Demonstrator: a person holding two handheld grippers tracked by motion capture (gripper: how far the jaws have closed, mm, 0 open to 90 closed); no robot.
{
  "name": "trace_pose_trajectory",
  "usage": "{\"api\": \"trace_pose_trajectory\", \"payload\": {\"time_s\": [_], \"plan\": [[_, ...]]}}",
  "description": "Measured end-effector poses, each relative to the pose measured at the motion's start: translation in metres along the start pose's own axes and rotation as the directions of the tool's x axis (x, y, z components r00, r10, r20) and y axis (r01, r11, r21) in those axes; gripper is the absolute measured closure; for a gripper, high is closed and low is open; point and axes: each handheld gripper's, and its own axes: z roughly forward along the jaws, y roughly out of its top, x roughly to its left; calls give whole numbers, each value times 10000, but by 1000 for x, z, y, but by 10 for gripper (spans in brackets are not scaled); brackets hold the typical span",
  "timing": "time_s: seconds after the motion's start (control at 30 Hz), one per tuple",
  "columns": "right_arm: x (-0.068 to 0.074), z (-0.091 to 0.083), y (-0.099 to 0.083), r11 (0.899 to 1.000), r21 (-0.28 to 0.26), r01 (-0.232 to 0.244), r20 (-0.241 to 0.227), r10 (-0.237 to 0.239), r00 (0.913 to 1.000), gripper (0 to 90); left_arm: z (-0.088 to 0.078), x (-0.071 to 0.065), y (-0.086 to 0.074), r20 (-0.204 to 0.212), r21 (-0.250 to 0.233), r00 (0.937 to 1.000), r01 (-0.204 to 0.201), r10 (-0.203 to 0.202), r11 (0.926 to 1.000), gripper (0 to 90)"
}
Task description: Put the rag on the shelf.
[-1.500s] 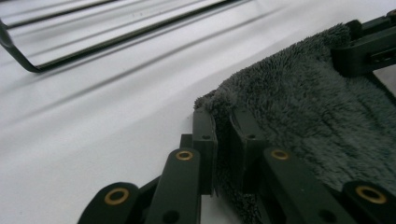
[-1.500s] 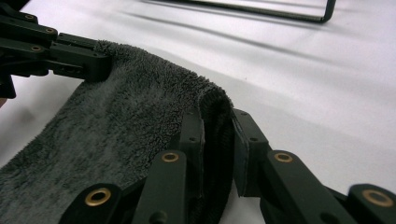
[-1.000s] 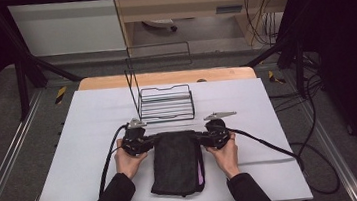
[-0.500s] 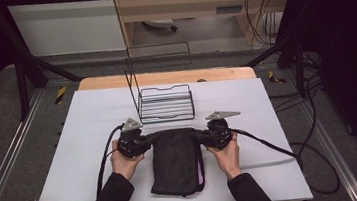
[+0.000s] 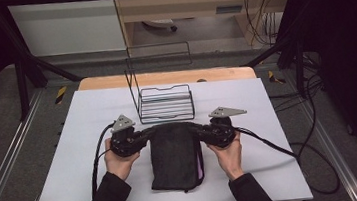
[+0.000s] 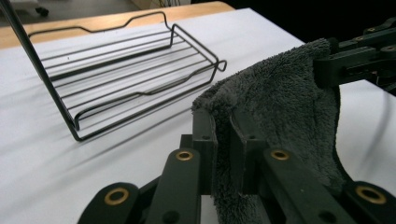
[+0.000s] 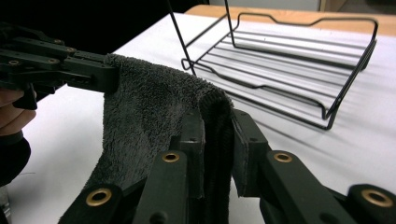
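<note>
High view: the person stands at the near edge of the white tabletop with a gripper in each hand, and between them hangs a dark grey towel. The left gripper has its jaws clamped on the towel's far left corner, and the right gripper is closed on the far right corner, so that the far edge is lifted off the surface while the near part lies on the tabletop, folded, with a strip of pink showing at its right side. In the left gripper view the fleecy cloth is pinched tight between the two black jaws, and the right gripper view shows the same, a thick fold squeezed between them. Just beyond the towel sits a black wire rack, empty, its tall back frame rising on the left side.
</note>
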Motion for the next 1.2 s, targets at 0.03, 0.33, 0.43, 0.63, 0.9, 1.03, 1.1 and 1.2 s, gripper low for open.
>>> {"api": "trace_pose_trajectory", "payload": {"time_s": [0.03, 0.33, 0.43, 0.63, 0.9, 1.03, 1.1, 1.2], "plan": [[1, -1, 1, 10000, -41, 44, 34, -44, 10000, 773, -1, -1, 1, 7, -86, 10000, 7, -7, 10000, 815], [10, -13, 9, 9974, -553, 463, 166, -455, 9988, 775, -14, -8, 9, 105, -614, 9998, -140, 147, 9980, 815], [12, -17, 12, 9958, -717, 562, 144, -553, 9984, 776, -19, -11, 12, 93, -818, 9997, -232, 240, 9964, 815], [19, -27, 19, 9907, -1085, 818, 206, -801, 9966, 776, -28, -18, 17, 124, -1200, 9990, -417, 435, 9919, 815], [27, -38, 25, 9800, -1565, 1233, 312, -1198, 9923, 776, -38, -24, 23, 37, -1750, 9983, -572, 587, 9829, 815], [30, -42, 29, 9739, -1811, 1368, 321, -1332, 9906, 777, -43, -27, 26, -24, -1991, 9977, -674, 683, 9777, 815], [32, -45, 30, 9710, -1885, 1471, 359, -1429, 9891, 777, -45, -28, 27, -51, -2063, 9972, -738, 744, 9757, 815], [35, -48, 33, 9655, -2043, 1616, 403, -1566, 9868, 777, -49, -30, 30, -120, -2244, 9965, -837, 831, 9709, 815]]}}
